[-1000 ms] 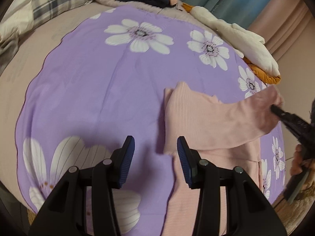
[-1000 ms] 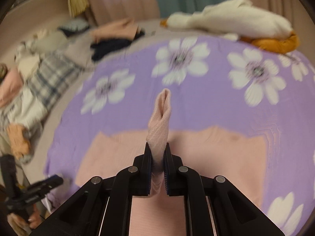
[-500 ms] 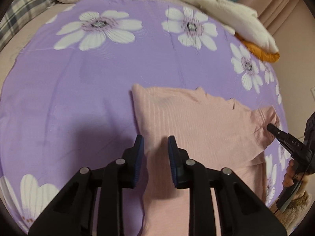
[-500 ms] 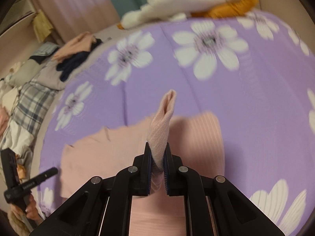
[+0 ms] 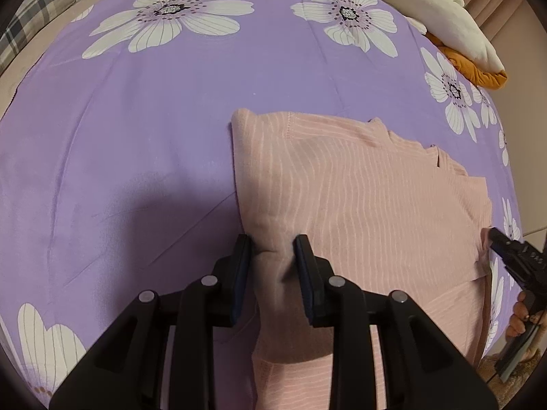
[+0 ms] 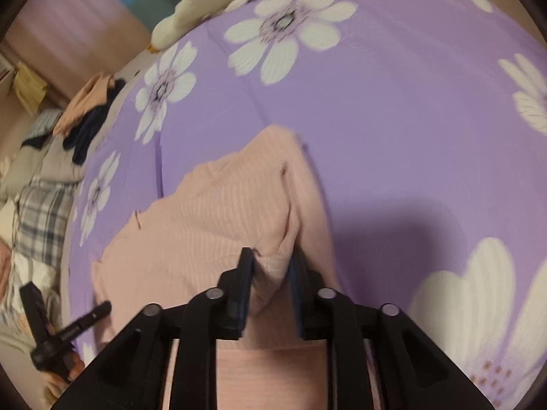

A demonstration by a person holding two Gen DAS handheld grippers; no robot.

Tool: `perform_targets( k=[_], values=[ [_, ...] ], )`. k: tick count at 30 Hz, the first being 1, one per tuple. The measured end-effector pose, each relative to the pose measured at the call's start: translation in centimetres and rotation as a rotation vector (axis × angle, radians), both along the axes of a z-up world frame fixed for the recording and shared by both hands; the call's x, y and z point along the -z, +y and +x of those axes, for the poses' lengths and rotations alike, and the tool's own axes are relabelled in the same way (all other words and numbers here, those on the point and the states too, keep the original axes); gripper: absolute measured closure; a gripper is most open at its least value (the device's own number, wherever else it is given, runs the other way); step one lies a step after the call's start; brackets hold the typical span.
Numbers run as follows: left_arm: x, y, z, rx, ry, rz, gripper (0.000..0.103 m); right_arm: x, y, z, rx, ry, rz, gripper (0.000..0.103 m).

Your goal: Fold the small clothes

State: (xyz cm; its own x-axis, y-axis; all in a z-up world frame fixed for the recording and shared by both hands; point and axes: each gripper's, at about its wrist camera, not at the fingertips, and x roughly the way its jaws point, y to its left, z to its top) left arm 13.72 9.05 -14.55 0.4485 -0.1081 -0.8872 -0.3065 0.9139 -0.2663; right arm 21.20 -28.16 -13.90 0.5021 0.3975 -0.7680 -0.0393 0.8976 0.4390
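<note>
Pink ribbed top (image 5: 359,184) lies flat on purple flowered bedspread (image 5: 143,130), one side folded over body.

Your left gripper (image 5: 271,256): jaws part open, straddling raised ridge of cloth at top's left folded edge; cannot tell if pads actually grip it.

Your right gripper (image 6: 271,266): jaws part open, bunched fold of top between them, pads look loose on it. Right view blurred.

White plush toy (image 5: 441,10) at far edge of bed, orange cloth (image 5: 475,68) under it. Plaid pillow (image 6: 41,215) and clothes pile (image 6: 89,116) at bedside.
</note>
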Motion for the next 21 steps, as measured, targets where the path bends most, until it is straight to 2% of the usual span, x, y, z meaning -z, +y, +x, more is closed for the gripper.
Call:
perform_targets(
  k=[3,8,11,13,14,15,21],
  values=[
    [0.1,0.0,-0.1,-0.010,-0.002,-0.006,0.075,-0.8,-1.2,-0.5,0.032,-0.024,0.001,0.058],
    [0.2,-0.3,-0.1,-0.016,-0.005,-0.003,0.075,0.4,-1.2,-0.2,0.020,0.009,0.054,0.057],
    [0.2,-0.2,-0.1,-0.014,-0.005,0.001,0.075,0.9,-0.1,-0.3,0.009,0.012,0.022,0.058],
    [0.2,-0.2,-0.1,-0.014,-0.006,0.002,0.075,1.2,0.4,-0.2,0.023,0.014,-0.027,0.069],
    [0.2,-0.2,-0.1,-0.014,-0.007,0.003,0.075,1.3,0.5,-0.1,0.034,0.017,-0.055,0.089],
    [0.2,-0.3,-0.1,-0.014,-0.007,0.005,0.075,1.2,0.6,-0.2,0.039,0.011,-0.078,0.092],
    [0.1,-0.3,0.0,-0.016,0.000,0.008,0.073,-1.3,-0.6,-1.7,0.060,-0.086,-0.049,0.098]
  ],
)
